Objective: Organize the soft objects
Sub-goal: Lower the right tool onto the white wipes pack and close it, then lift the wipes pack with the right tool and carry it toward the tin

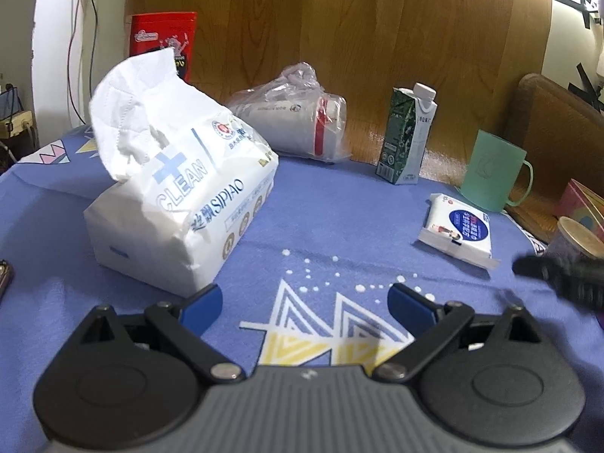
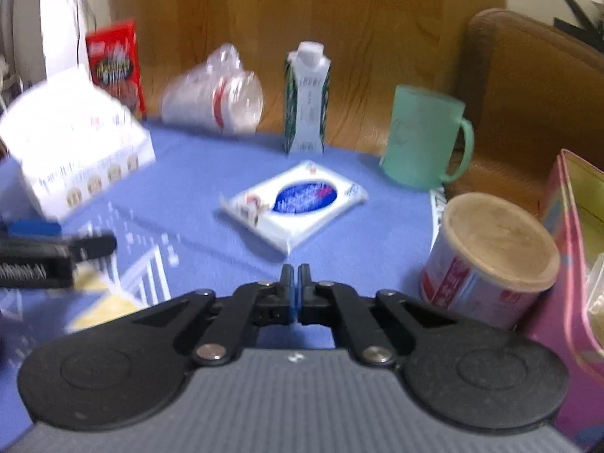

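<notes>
A large white tissue pack (image 1: 181, 204) with one sheet pulled up stands on the blue cloth (image 1: 339, 226), just left of and beyond my left gripper (image 1: 305, 298). That gripper is open with nothing between its blue pads. A small flat wet-wipe pack (image 2: 298, 204) lies right ahead of my right gripper (image 2: 294, 275), a short way off. The right gripper's jaws are shut together on nothing. In the left wrist view the wipe pack (image 1: 458, 232) is at the right. The tissue pack (image 2: 75, 151) shows blurred at the left of the right wrist view.
At the back stand a bagged white item (image 1: 294, 113), a green-and-white carton (image 2: 307, 102), a green mug (image 2: 422, 139) and a red packet (image 1: 162, 45). A paper cup (image 2: 490, 260) and a pink box (image 2: 573, 245) crowd the right edge.
</notes>
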